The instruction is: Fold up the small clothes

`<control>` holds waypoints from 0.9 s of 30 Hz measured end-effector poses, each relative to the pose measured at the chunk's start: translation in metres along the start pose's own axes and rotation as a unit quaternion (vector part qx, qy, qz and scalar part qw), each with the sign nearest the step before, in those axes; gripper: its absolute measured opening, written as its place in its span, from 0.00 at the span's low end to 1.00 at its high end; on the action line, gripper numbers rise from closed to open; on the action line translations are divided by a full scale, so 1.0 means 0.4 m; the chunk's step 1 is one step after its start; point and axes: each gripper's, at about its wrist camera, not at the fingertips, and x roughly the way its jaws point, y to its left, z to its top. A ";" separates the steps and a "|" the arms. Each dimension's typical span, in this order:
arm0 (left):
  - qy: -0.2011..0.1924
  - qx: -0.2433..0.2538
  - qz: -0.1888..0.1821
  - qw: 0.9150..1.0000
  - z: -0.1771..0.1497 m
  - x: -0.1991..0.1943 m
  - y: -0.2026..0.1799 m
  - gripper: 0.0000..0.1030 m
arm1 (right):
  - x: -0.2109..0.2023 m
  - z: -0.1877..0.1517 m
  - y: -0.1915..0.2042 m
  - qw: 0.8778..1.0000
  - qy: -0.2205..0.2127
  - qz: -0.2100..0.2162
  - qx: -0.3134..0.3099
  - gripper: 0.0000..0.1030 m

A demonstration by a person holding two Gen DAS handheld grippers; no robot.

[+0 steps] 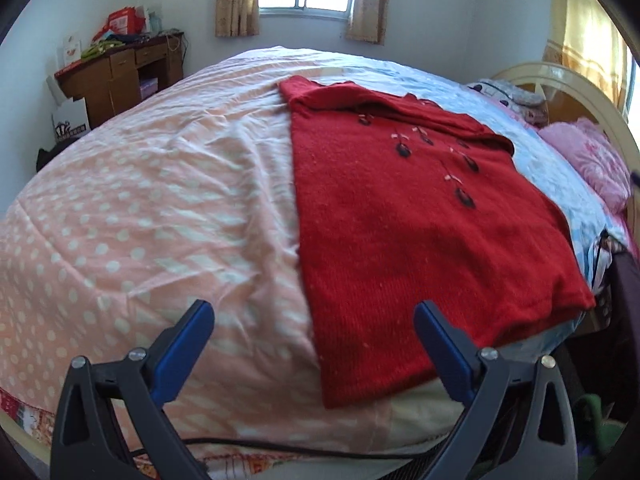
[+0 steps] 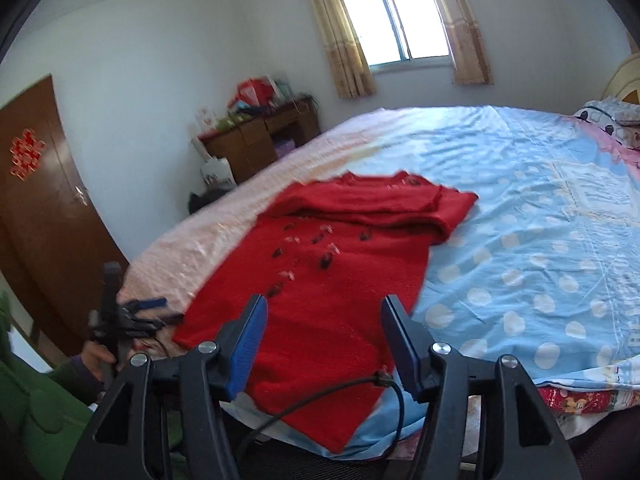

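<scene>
A red knitted sweater (image 1: pixel 400 220) with small dark flower trims lies flat on the bed, its sleeves folded across the chest near the collar. My left gripper (image 1: pixel 315 308) hangs open above the sweater's near hem edge, nothing between its blue pads. In the right wrist view the sweater (image 2: pixel 332 272) stretches away from my right gripper (image 2: pixel 325 300), which stands open over the lower part with no cloth pinched. The left gripper (image 2: pixel 136 316) shows at the left edge there, held by a hand (image 2: pixel 96 356) beside the bed corner.
The bed cover is pink with white dots (image 1: pixel 140 200) on one side and blue with white dots (image 2: pixel 520 240) on the other. Pillows (image 1: pixel 592 160) lie by the headboard. A cluttered wooden desk (image 2: pixel 260 136) stands by the far wall, a brown door (image 2: pixel 40 200) at left. A black cable (image 2: pixel 320 396) hangs below the right gripper.
</scene>
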 end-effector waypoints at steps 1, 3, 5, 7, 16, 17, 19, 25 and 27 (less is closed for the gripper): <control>-0.007 0.002 -0.002 1.000 -0.001 -0.014 -0.001 0.98 | -0.041 0.010 0.003 1.000 -0.022 0.012 0.004 0.58; -0.024 -0.002 -0.011 1.000 -0.002 -0.048 0.005 0.98 | -0.129 0.029 0.009 0.997 -0.069 0.022 0.009 0.58; -0.046 -0.007 -0.018 0.999 0.002 -0.088 0.010 0.98 | -0.229 0.045 0.015 0.992 -0.122 0.028 0.014 0.58; -0.063 -0.012 -0.033 0.997 0.008 -0.132 0.018 0.98 | -0.330 0.057 0.035 0.985 -0.170 0.035 0.003 0.58; -0.070 -0.007 -0.015 0.997 -0.005 -0.143 0.012 0.98 | -0.299 0.006 0.113 0.991 -0.117 -0.004 -0.057 0.58; -0.054 -0.004 -0.018 0.998 -0.007 -0.112 0.002 0.97 | -0.255 -0.004 0.108 0.994 -0.093 -0.012 -0.050 0.58; -0.033 0.000 -0.023 0.999 -0.011 -0.067 -0.009 0.87 | -0.112 -0.048 0.092 0.998 -0.007 -0.043 -0.035 0.58; 0.032 -0.011 -0.031 0.999 -0.021 0.058 -0.047 0.86 | 0.135 -0.188 0.029 0.985 0.122 -0.122 0.007 0.53; 0.031 -0.003 -0.021 0.999 -0.031 0.067 -0.056 0.86 | 0.158 -0.218 -0.005 0.982 0.140 -0.123 0.028 0.53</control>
